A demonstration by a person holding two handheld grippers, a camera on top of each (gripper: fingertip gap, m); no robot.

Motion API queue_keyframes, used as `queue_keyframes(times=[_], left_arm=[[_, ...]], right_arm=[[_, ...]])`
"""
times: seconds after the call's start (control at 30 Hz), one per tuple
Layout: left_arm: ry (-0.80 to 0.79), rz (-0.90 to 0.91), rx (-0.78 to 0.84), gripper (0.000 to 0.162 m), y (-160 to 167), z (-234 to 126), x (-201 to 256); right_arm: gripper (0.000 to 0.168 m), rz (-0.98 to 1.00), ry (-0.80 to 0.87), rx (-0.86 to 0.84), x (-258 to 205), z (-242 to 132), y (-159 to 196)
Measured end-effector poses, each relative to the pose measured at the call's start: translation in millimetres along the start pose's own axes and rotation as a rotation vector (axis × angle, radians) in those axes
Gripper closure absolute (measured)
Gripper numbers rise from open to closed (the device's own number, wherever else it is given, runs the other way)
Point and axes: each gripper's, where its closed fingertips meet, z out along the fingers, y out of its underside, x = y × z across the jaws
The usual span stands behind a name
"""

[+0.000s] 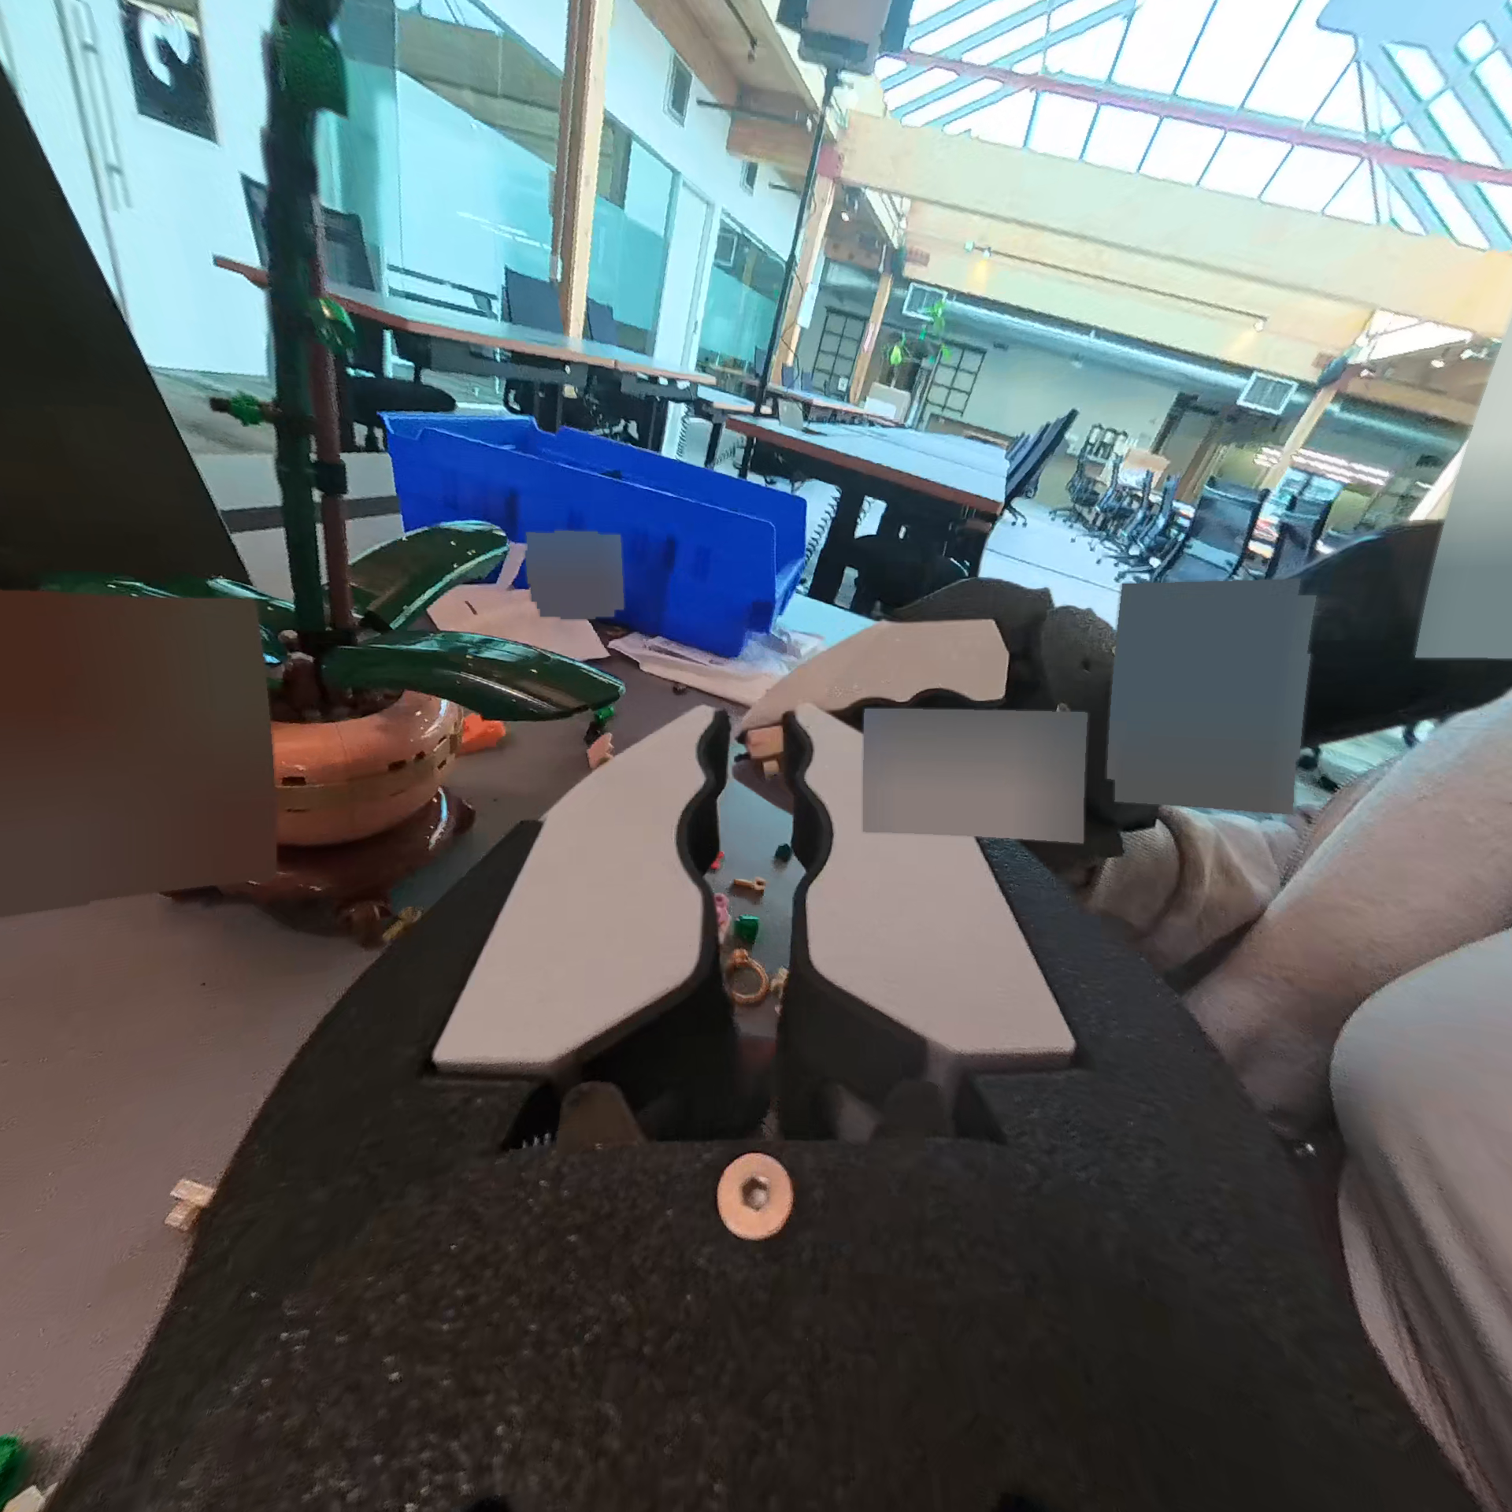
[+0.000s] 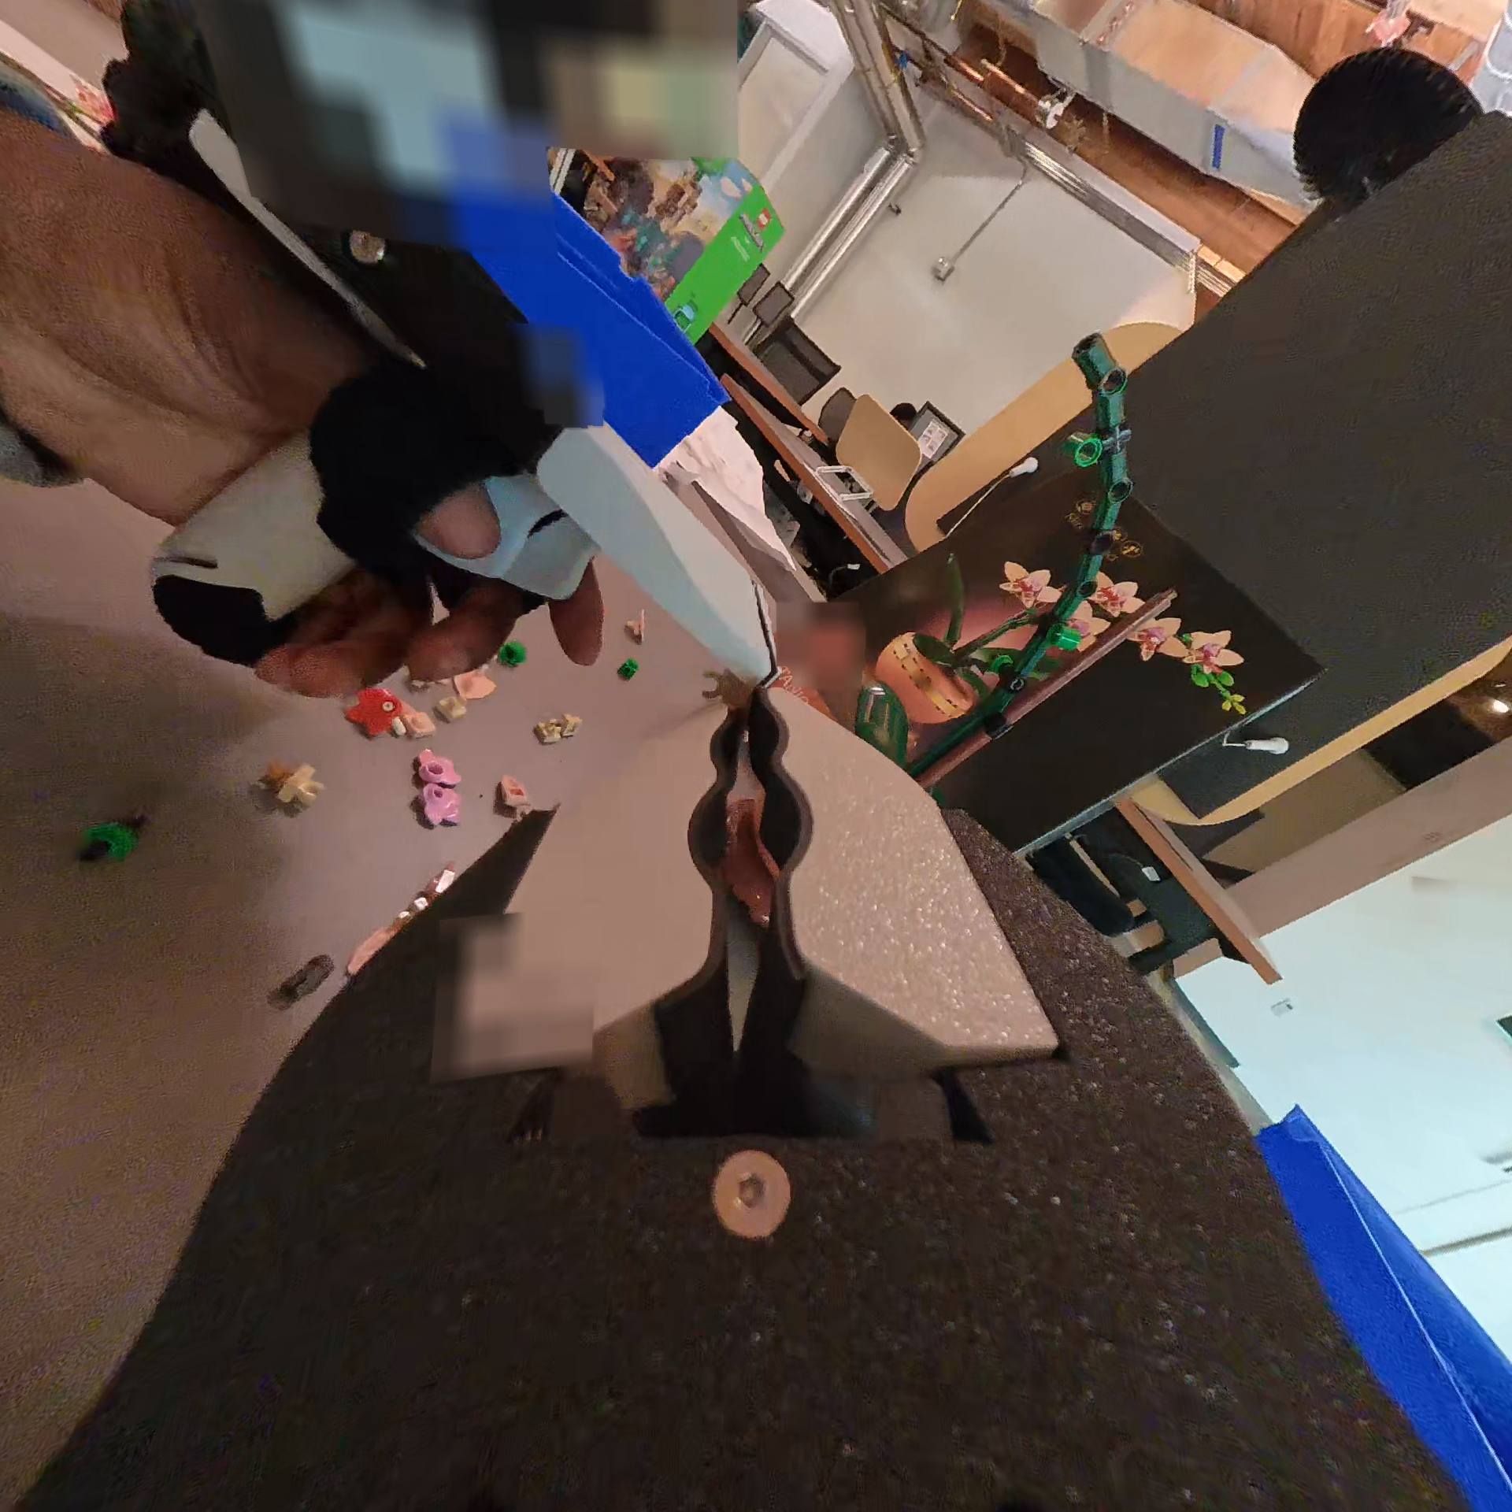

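Note:
My left gripper is nearly shut, its jaws a narrow gap apart around a small cream brick piece. My right gripper comes in from the right and its tip touches that piece. In the right wrist view my right gripper is shut, with a pinkish-brown piece pinched between its wavy pads. The left gripper reaches down from the upper left, and its tip meets mine beside a tan pronged piece. A hand holds the left gripper.
A brick-built orchid in a pink pot with a tall green stem stands at the left. A blue bin sits behind it. Loose small pieces lie on the grey table. A dark box with an orchid picture stands at the right. The grippers are tip to tip, or close to it.

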Motion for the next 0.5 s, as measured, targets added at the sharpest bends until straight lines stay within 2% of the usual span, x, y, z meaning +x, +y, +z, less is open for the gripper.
queue_keyframes(times=[0.03,0.17,0.27,0.37,0.5], left_arm=[[0.013,-0.004,-0.014,0.153,1,-1,2],[0.010,-0.002,-0.025,0.146,0,-5,5],[0.040,-0.005,-0.032,0.151,-2,-7,10],[0.026,0.009,-0.036,0.140,-4,-9,9],[0.044,0.021,-0.055,0.141,-3,-12,10]], right_arm=[[0.166,0.011,0.003,0.006,-1,0,-1],[0.166,-0.006,0.017,0.039,-1,1,-11],[0.166,-0.018,0.026,0.063,0,0,-16],[0.166,-0.028,0.039,0.080,-1,-1,-19],[0.166,-0.050,0.061,0.085,1,-2,-20]])
